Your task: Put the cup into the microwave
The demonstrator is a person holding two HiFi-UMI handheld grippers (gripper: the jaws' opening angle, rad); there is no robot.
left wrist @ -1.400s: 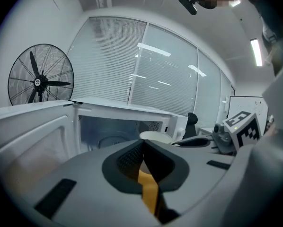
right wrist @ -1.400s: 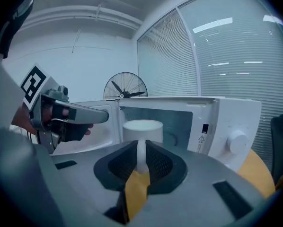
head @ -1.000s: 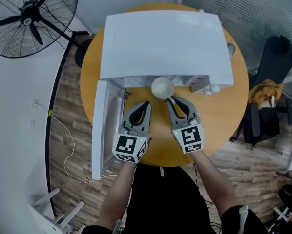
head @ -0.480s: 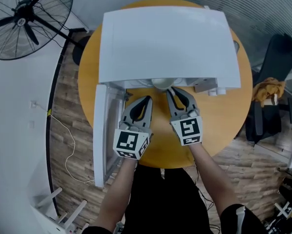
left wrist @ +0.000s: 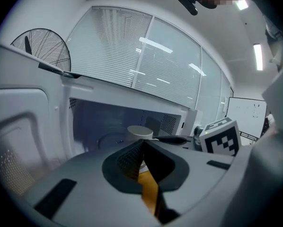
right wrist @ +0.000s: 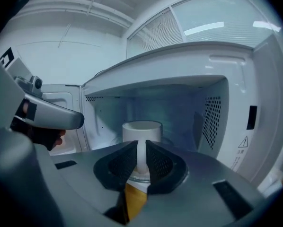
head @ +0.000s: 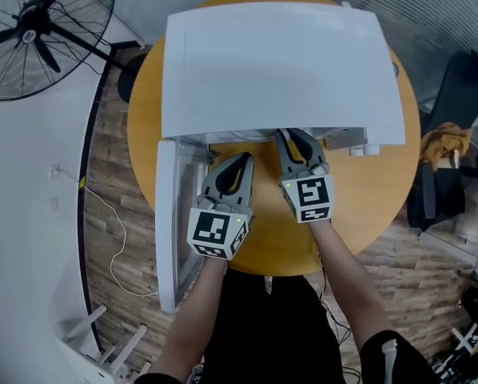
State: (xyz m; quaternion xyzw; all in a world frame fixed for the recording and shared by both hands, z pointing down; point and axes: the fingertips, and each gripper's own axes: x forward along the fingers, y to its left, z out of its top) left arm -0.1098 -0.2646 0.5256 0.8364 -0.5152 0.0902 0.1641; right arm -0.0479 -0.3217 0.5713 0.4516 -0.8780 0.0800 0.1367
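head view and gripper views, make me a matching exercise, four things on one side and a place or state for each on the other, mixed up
1 cup
2 door
3 left gripper
4 fan

A shut, empty
B swung open
C beside the table
D inside the microwave, handle in the right gripper

Pairs: 1-D, 2-B, 3-A, 4-C

The microwave (head: 279, 62) looks glossy plastic, the table (head: 359, 206) smooth wood, the cup (right wrist: 141, 129) matt
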